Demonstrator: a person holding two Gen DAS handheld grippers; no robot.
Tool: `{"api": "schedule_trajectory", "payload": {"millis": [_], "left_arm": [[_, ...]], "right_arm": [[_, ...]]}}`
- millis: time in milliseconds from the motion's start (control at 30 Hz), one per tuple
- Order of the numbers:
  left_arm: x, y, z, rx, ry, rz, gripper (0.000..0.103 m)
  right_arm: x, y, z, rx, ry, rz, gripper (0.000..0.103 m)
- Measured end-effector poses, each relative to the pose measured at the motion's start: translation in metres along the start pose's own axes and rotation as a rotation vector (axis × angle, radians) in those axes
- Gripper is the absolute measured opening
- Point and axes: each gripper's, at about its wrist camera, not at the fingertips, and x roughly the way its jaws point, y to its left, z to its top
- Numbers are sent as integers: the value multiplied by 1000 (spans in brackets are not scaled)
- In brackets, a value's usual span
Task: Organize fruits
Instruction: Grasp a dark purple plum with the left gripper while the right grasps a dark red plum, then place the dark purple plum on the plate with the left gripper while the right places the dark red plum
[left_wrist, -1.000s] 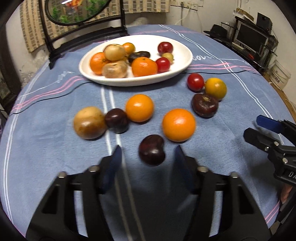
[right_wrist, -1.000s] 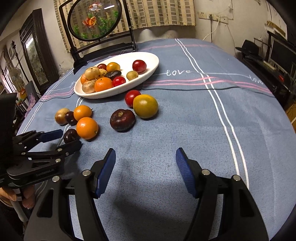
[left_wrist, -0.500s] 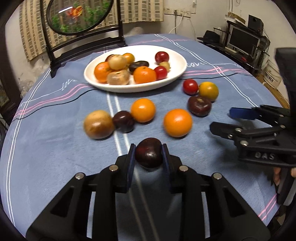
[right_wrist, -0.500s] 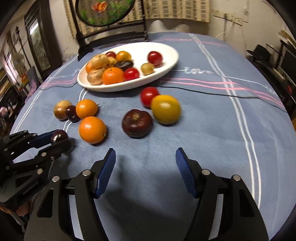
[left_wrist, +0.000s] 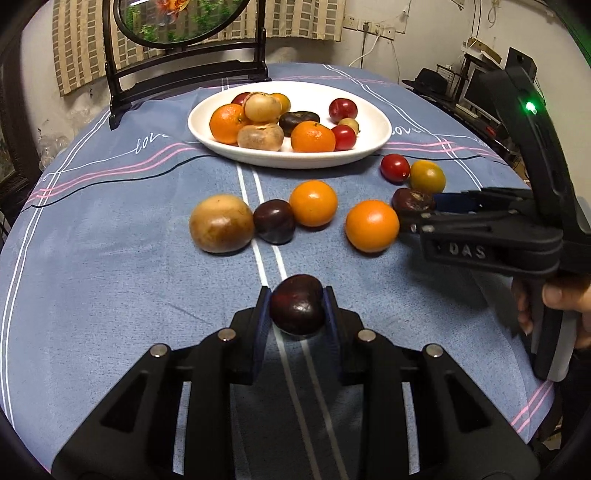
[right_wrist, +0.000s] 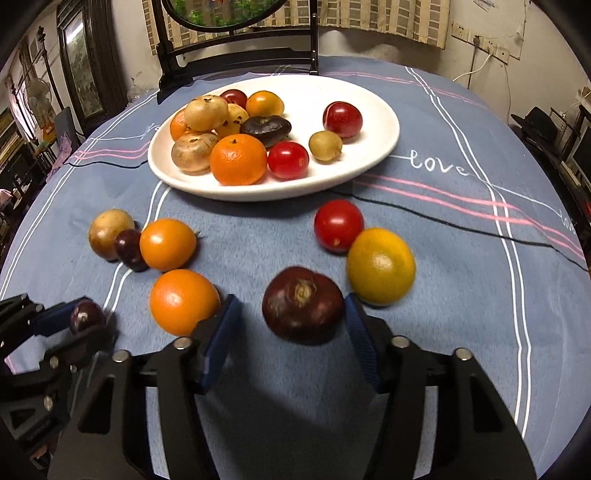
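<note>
left gripper (left_wrist: 297, 310) pinches a small dark plum (left_wrist: 297, 309) between its blue pads, one pad on each flank, fruit seated near the fingertips; whether it is clear of the blue tablecloth (left_wrist: 110, 288) or just resting on it, cannot tell. grip across the widest part looks chosen so the round skin does not squirt out. right gripper (right_wrist: 291, 317) is spread wide, jaws either side of a larger dark purple fruit (right_wrist: 302, 304) with a pale stem scar, pads not yet touching it; the opening straddles the fruit, likely to close on it next. an orange (right_wrist: 183, 301) sits just beside the left jaw and a yellow-orange fruit (right_wrist: 380, 266) just beside the right jaw, so closing could nudge either. white oval plate (right_wrist: 369, 162) sits farther up the table, already holding a heap of oranges, brown fruits, red ones and a dark one, crowded to its left half; right half is freer, the likely drop zone. still loose on the cloth: a red tomato (right_wrist: 338, 225), a second orange (right_wrist: 168, 243), a second small dark plum (right_wrist: 129, 249), a tan-brown fruit (right_wrist: 109, 232). task looks roughly half done.
</note>
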Motion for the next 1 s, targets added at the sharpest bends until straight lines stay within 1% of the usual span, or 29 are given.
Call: {"api": "schedule_trajectory", "payload": {"millis": [33, 100, 267, 367, 467, 600, 733, 800, 867, 1000], "left_arm": [[0, 0, 0, -2, 1, 2, 28], [0, 2, 0, -8, 1, 4, 28], [0, 2, 0, -8, 7, 5, 28], [-3, 1, 4, -4, -6, 15, 28], [-10, 2, 13, -5, -25, 5, 28], [-19, 2, 34, 2, -53, -3, 28], [-22, -1, 65, -5, -74, -47, 28], [-18, -1, 83, -15, -81, -66, 28], [-9, 0, 98, -34, -70, -73, 28], [14, -7, 124, -29, -52, -59, 28]], "right_arm": [[-1, -1, 1, 8, -1, 1, 43], [-4, -4, 1, 30, -9, 44, 42], [-18, -10, -9, 43, -33, 70, 42], [-29, -18, -13, 65, -57, 90, 42], [-45, -26, -13, 82, -92, 113, 43], [-62, -31, -7, 86, -147, 133, 43], [-74, -32, 9, 100, -215, 152, 43], [-77, -34, 21, 110, -244, 169, 43], [-79, -36, 30, 116, -259, 184, 43], [-79, -38, 48, 105, -276, 175, 43]]}}
